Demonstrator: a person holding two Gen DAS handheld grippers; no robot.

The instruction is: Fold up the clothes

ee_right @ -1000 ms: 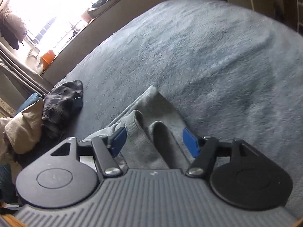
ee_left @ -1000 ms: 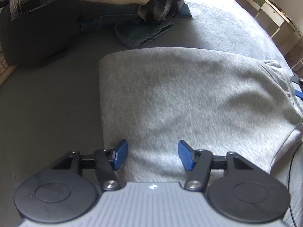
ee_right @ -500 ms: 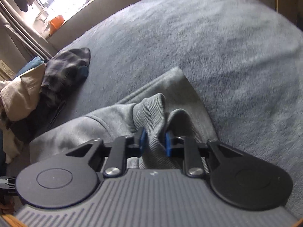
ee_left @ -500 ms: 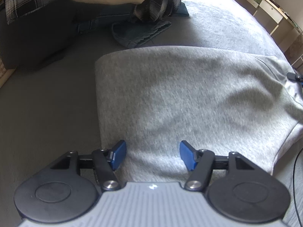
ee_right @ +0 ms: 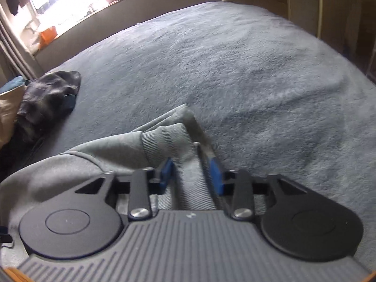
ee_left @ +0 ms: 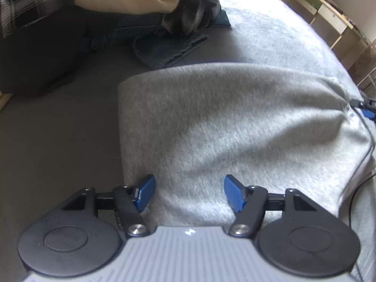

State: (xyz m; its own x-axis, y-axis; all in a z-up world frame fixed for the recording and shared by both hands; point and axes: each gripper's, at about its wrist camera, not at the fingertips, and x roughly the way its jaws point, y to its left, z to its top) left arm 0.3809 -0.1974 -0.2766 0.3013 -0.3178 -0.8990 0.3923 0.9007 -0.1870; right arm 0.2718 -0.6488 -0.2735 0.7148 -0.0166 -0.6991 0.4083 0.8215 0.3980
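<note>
R gripper (ee_right: 191,174) pinches the grey sweatshirt (ee_left: 230,127) by its ribbed cuff (ee_right: 164,141), prob. L gripper (ee_left: 189,191) spread wide over the sweatshirt's near edge, holding nothing.

L gripper (ee_left: 189,192) agape, R gripper (ee_right: 191,176) clamped.

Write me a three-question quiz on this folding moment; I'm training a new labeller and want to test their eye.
1. True or false: the left gripper is shut on the grey sweatshirt.
2. What does the right gripper hold between its fingers? A) plaid garment B) ribbed cuff C) cable
3. Fill in: the clothes pile lies ____ the sweatshirt in the left wrist view.

Key: 1 false, it is open over the fabric. 2 B, the ribbed cuff. 3 beyond.
</note>
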